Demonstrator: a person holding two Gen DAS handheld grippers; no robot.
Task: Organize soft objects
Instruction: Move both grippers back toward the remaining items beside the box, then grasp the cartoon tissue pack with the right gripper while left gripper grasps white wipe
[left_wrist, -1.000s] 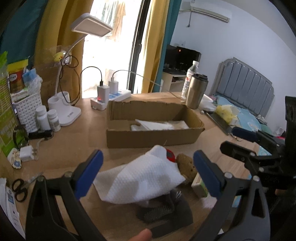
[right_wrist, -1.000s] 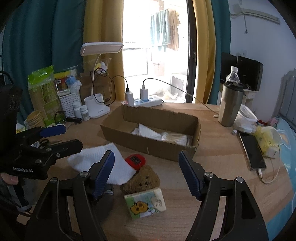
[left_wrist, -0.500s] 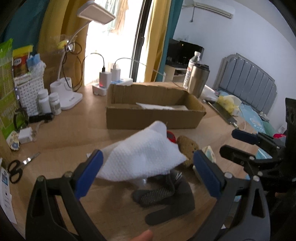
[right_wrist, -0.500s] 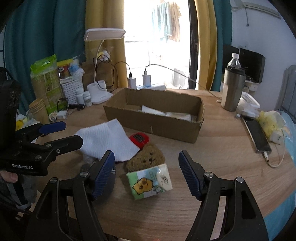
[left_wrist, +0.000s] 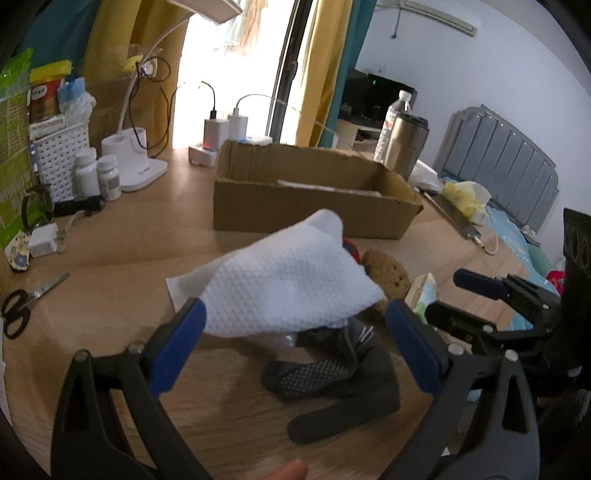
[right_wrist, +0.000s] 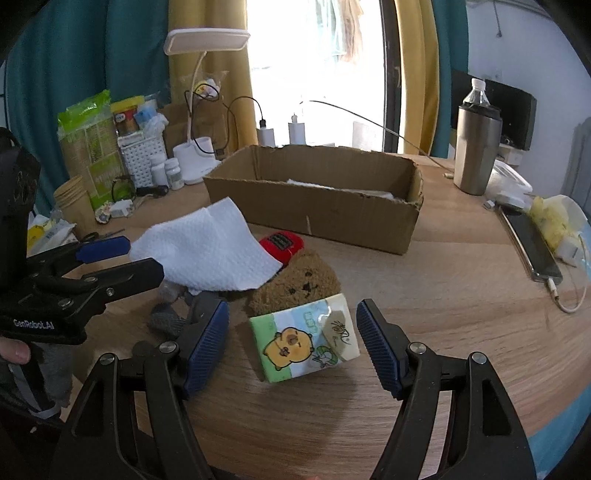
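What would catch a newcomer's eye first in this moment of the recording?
A white paper towel draped over a pile of soft things in the middle of the wooden table, with a brown plush bear and a cartoon tissue pack beside it. Behind them stands an open cardboard box. Both open grippers frame the pile.

Left gripper (left_wrist: 293, 347), right gripper (right_wrist: 293, 345): fingers spread wide (nothing gripped), angled downward.
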